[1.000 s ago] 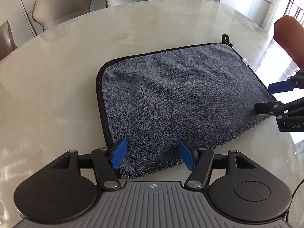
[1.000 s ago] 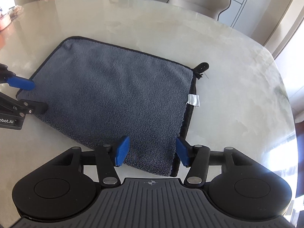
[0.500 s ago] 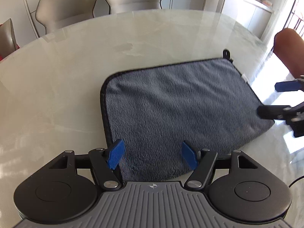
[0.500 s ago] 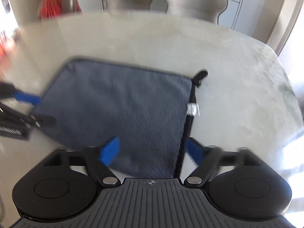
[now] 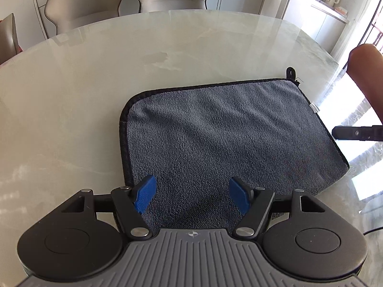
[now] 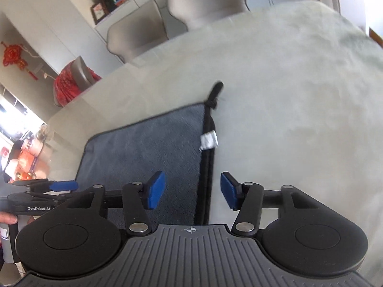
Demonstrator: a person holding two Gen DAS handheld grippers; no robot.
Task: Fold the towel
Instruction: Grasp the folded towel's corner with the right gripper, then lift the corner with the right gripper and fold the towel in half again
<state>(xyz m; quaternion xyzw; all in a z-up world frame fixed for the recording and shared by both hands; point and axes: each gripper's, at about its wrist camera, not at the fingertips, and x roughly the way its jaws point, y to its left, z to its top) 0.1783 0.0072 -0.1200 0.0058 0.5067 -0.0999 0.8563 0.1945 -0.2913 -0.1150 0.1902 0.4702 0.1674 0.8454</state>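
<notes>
The grey towel (image 5: 222, 138) lies flat on the pale tabletop (image 5: 71, 100), spread in a single layer with its black-bound edges showing, a hanging loop (image 5: 290, 71) at the far right corner and a small white tag (image 6: 208, 141) on the right-hand edge. Its longer side seems to run across in front of the person, from one hand to the other, so each hand has one short edge as its own. The left gripper (image 5: 192, 197) hovers over the near left part of the cloth, its blue pads wide apart and nothing between them but the towel surface below; the left black border runs just outside its left pad. The right gripper (image 6: 192, 190) straddles the right black border, the hem passing up between its pads; its jaws have just been closing from a wider spread, yet a clear gap shows on either side of the hem, so it holds nothing. Judging by this, the right hand is the nearer to a grasp, and the coming pinch depends on the hem staying centred between its pads.
</notes>
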